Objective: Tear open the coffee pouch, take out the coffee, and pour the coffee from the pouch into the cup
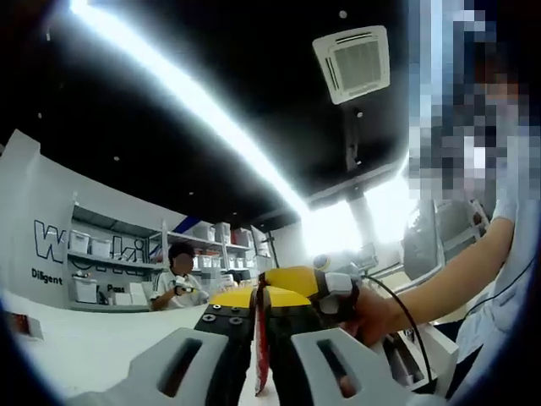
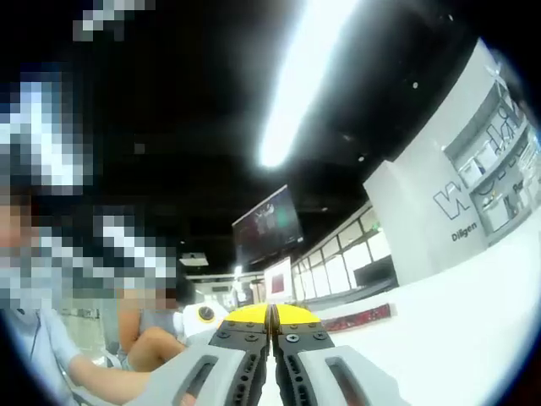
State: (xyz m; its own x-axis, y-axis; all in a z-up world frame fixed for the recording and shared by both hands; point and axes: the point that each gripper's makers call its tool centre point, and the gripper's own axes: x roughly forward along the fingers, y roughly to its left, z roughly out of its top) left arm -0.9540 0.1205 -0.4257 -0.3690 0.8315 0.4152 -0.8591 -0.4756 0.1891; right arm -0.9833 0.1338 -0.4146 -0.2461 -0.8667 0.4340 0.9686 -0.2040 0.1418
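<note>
My left gripper (image 1: pixel 259 315) points up towards the ceiling, jaws pressed together on a thin red edge of the coffee pouch (image 1: pixel 261 359) that runs down between them. Nose to nose with it is my right gripper (image 1: pixel 297 286), yellow-bodied and held by a hand (image 1: pixel 372 315). In the right gripper view, the right gripper (image 2: pixel 272 331) has its jaws closed with a thin sliver of the pouch between them. The left gripper's yellow body (image 2: pixel 270 313) sits just beyond the tips. The rest of the pouch is hidden by the jaws.
A white table (image 1: pixel 76 338) lies to the left, with a small red item (image 1: pixel 19 323) near its edge. A person (image 1: pixel 179 283) sits behind it by wall shelves (image 1: pixel 110 254). A bare forearm (image 1: pixel 456 279) reaches in from the right. A red strip (image 2: pixel 359 319) lies on the white table (image 2: pixel 456 313).
</note>
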